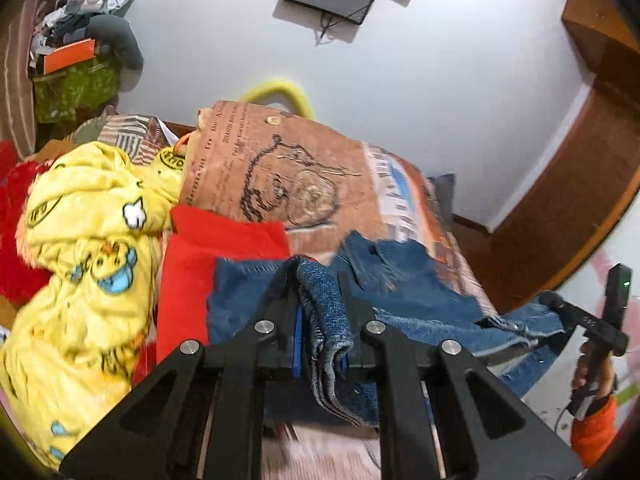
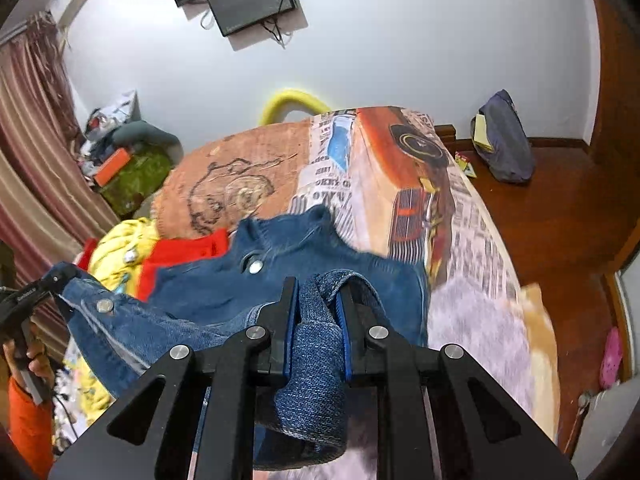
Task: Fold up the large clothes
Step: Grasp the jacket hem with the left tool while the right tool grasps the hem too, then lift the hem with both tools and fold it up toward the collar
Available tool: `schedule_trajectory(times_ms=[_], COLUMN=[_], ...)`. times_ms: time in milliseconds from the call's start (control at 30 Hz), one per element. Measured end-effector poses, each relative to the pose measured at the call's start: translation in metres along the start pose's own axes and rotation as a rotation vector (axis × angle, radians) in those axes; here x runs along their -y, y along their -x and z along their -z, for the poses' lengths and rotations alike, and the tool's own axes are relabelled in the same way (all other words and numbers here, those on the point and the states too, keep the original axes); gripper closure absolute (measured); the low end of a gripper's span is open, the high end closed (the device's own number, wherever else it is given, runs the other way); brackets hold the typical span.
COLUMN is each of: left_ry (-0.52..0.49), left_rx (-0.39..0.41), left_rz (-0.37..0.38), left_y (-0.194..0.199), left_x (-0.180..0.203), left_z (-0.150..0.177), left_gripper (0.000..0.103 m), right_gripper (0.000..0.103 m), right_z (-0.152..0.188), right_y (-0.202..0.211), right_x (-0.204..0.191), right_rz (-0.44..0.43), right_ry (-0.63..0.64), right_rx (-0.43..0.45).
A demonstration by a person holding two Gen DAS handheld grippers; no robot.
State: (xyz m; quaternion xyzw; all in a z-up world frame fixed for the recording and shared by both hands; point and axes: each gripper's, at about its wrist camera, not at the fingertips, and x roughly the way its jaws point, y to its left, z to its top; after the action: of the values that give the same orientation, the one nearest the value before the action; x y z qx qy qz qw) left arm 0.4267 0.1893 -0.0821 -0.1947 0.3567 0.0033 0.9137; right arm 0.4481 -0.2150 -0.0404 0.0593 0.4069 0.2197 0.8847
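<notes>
A blue denim jacket (image 1: 404, 276) with metal buttons is held stretched above the bed between both grippers. My left gripper (image 1: 320, 284) is shut on a folded denim edge, which hangs down between its fingers. My right gripper (image 2: 318, 292) is shut on another denim edge; the jacket's body (image 2: 280, 264) spreads out ahead of it over the bed. Each gripper shows in the other's view, the right one (image 1: 560, 304) at the far right, the left one (image 2: 56, 280) at the far left, both clamped on denim.
The bed (image 2: 400, 168) has a printed orange and newspaper-pattern cover. A yellow patterned blanket (image 1: 88, 248) and a red garment (image 1: 224, 240) lie at its left side. A cluttered pile (image 2: 124, 160) stands by the curtain. A blue bag (image 2: 504, 140) sits on the wooden floor.
</notes>
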Motion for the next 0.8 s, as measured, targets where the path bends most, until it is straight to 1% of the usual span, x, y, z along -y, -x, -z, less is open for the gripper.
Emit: schedule_trajectory(times_ms=[100,167,233,333,400,500,533,600,700,733,767,800], left_ry=[-0.005,0.017,0.030,0.045,0.049,0.013,-0.009,-0.044,-0.108,-0.129,-0.152,-0.173], left_rx=[-0.023,-0.056,-0.083,-0.150,-0.188,-0.259,-0.284,-0.308,-0.307,-0.306,-0.299,-0.285], left_rz=[-0.054,-0.073,-0.085,-0.120,-0.138,-0.170,-0.181,-0.191,-0.203,-0.210,-0.226,-0.248], left_y=[-0.040,-0.072,-0.095,-0.140,-0.161,-0.188,-0.195,-0.197,-0.186,-0.180,-0.172,-0.164], left_x=[-0.006,-0.016,-0.024,-0.038,-0.045,-0.050,-0.051,-0.050,-0.043,-0.040,-0.035,-0.031], left_z=[-0.010,-0.013,-0.011,-0.002,0.006,0.022,0.028,0.034,0.036,0.035,0.033,0.030], left_gripper=[0.090,0.090,0.090,0.090,0.090,0.089,0.088,0.084,0.084,0.082,0.074,0.070], right_gripper=[0.088,0.088,0.088,0.087,0.086,0.083,0.083,0.082,0.079,0.079,0.079,0.079], right_z=[-0.014,-0.018,-0.017,-0.013,-0.008,0.000,0.002,0.004,0.003,0.002,0.001,-0.001], right_y=[-0.031,-0.053,-0.079,-0.109,-0.128,-0.148,-0.149,-0.146,-0.131,-0.123,-0.114,-0.110], right_x=[0.002,0.007,0.016,0.029,0.036,0.044,0.045,0.045,0.039,0.036,0.033,0.032], right_rz=[0.022,0.031,0.039,0.036,0.040,0.042,0.042,0.031,0.039,0.039,0.040,0.041], right_ry=[0.012,0.009,-0.001,-0.017,-0.020,-0.011,-0.006,0.007,0.056,0.070,0.082,0.097], right_rx=[-0.026,-0.050,-0.085,-0.134,-0.168,-0.215,-0.220,-0.219,-0.202,-0.193,-0.179,-0.166])
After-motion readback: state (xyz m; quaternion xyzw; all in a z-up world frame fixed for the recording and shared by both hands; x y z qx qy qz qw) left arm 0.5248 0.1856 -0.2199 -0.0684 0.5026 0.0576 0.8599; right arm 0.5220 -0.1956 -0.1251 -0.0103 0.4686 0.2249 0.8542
